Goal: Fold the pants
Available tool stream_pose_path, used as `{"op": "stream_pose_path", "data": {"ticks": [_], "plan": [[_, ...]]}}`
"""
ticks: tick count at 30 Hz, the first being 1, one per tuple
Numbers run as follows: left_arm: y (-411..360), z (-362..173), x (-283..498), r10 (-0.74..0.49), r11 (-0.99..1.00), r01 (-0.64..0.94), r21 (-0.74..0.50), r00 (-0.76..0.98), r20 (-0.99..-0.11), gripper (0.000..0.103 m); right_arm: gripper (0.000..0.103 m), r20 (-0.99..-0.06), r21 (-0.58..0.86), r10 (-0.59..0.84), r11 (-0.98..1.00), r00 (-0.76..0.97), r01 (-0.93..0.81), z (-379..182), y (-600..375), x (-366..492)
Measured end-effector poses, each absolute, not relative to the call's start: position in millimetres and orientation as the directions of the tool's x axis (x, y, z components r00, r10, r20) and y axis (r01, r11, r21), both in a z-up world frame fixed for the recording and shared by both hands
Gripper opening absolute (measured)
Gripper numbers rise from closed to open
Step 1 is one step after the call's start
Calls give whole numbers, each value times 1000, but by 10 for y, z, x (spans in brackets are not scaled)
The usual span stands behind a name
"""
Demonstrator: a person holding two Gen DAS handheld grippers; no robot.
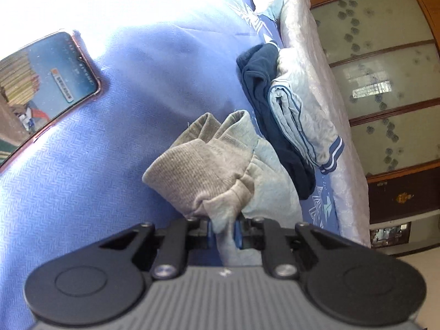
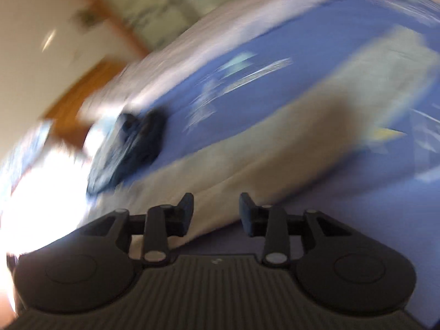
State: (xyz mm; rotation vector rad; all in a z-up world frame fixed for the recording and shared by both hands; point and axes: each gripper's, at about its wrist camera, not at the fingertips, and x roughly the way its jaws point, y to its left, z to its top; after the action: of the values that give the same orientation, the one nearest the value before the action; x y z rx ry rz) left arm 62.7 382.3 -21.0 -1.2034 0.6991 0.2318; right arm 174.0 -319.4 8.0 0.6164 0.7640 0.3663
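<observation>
Grey pants [image 1: 209, 165] with ribbed cuffs lie bunched on the blue bedspread [image 1: 82, 192]. My left gripper [image 1: 224, 232] is shut on a fold of that grey fabric, which bulges up just beyond the blue pads. In the blurred right wrist view, the grey pants [image 2: 288, 137] stretch as a long pale band across the blue bedspread [image 2: 357, 233]. My right gripper [image 2: 216, 210] hovers over their near edge with its jaws apart and nothing pressed between them.
A phone [image 1: 46, 82] with a lit screen lies at the left on the bedspread. A folded dark navy garment [image 1: 264, 110] and a light blue striped one [image 1: 299, 126] lie at the bed's right edge. A wooden cabinet with frosted panels [image 1: 385, 68] stands beyond.
</observation>
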Motion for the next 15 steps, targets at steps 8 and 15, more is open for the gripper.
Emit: {"op": "stream_pose_path", "data": {"ticks": [8, 15], "plan": [[3775, -202, 595, -172, 353, -568, -744, 742, -648, 13, 50, -579, 602, 199, 759, 791, 250, -213, -4229, 2130], [3727, -155, 643, -154, 378, -601, -704, 709, -688, 13, 50, -542, 729, 179, 586, 821, 353, -563, -4513, 2582]]}}
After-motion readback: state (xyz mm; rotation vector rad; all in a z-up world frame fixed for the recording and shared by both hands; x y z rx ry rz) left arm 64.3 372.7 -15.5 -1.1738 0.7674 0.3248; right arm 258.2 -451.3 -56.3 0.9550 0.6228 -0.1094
